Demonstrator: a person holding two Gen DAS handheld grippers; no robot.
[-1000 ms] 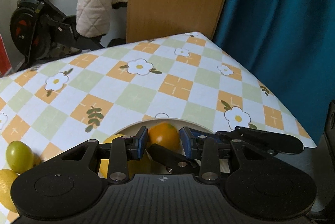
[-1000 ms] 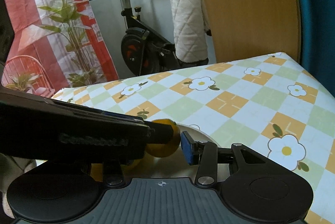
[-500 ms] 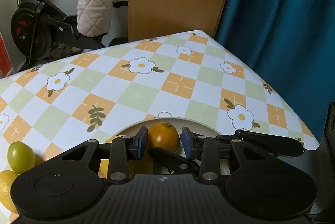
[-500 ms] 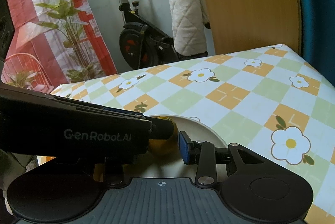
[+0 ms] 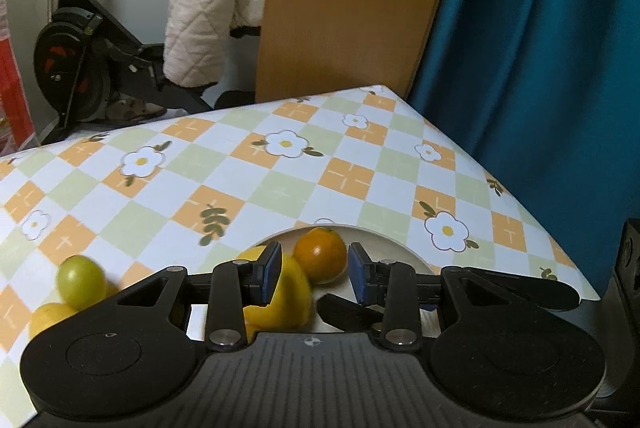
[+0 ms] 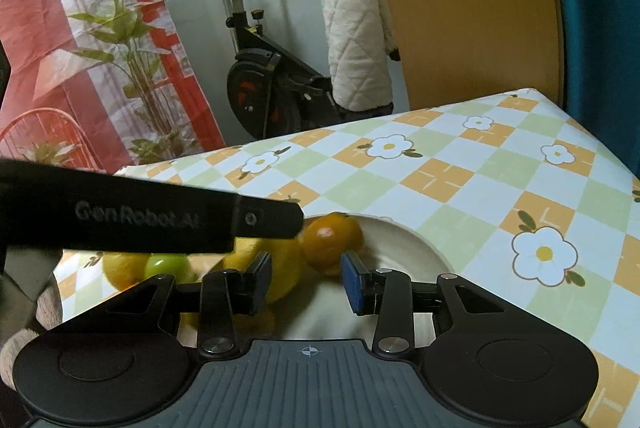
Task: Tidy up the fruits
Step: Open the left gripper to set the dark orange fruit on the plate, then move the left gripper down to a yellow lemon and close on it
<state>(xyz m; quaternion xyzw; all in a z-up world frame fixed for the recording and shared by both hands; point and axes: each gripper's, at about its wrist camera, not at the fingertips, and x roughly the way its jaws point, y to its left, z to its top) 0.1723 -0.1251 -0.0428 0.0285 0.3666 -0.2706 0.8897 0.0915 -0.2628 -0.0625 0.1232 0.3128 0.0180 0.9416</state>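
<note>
Two tongs (image 5: pixel 314 278) (image 6: pixel 306 282) spread, pinching nothing; round orange tangerine (image 5: pixel 320 255) on cream plate (image 5: pixel 394 250), lower centre of frame.

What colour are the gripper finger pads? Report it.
Blue. The pads show best in the left wrist view, on black fingers.
</note>
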